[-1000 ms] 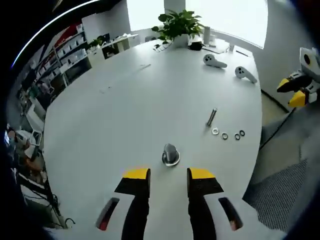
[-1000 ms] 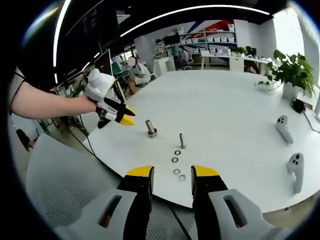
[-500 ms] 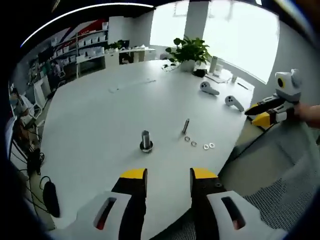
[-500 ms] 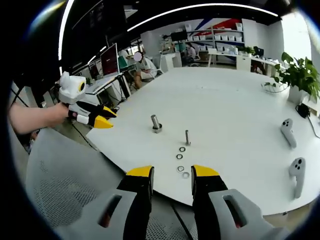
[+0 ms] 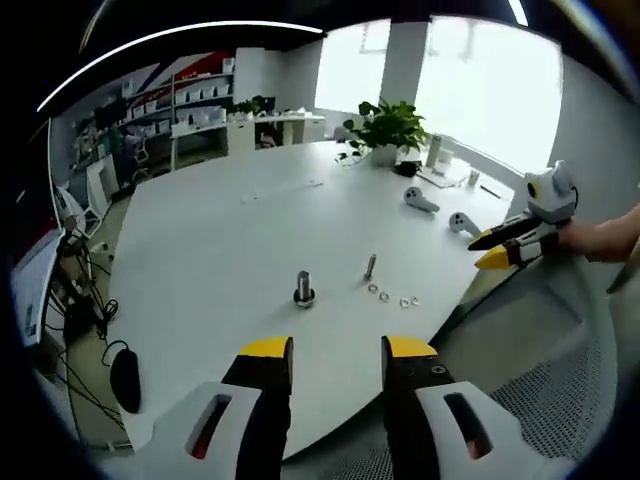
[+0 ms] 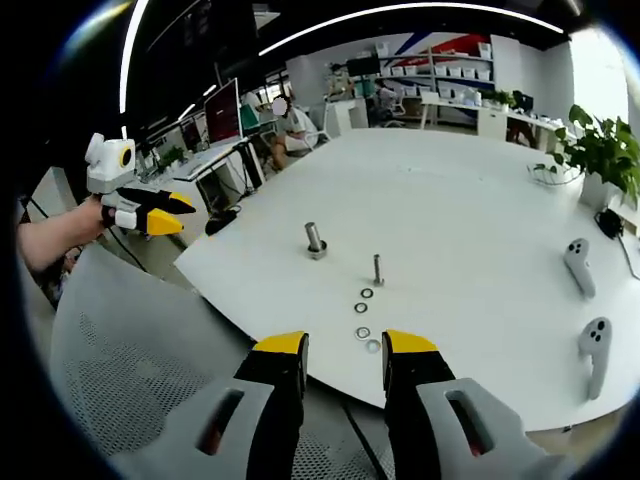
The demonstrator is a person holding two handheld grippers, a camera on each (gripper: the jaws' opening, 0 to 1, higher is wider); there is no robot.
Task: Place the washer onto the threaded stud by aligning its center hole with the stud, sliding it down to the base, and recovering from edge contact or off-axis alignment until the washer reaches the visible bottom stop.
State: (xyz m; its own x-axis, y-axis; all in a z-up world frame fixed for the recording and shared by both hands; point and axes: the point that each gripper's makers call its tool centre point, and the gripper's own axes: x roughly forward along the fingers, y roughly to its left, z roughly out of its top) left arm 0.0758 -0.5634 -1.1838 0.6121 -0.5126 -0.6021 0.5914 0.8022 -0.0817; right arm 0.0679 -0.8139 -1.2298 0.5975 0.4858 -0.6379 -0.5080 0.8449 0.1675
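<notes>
Washers (image 6: pixel 365 314) lie in a short row on the white surface (image 6: pixel 470 230), near its edge, just beside a loose bolt (image 6: pixel 378 269) and apart from the upright threaded stud (image 6: pixel 315 240) on its base. Both claws are held off the surface over a mesh chair — left claw (image 5: pixel 336 352) spread and empty, right claw (image 6: pixel 345 347) likewise spread, holding nothing.

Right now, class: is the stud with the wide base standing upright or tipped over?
Upright. The stud rises straight from its base on the table; the left gripper view shows the same. No washer is on it.
</notes>
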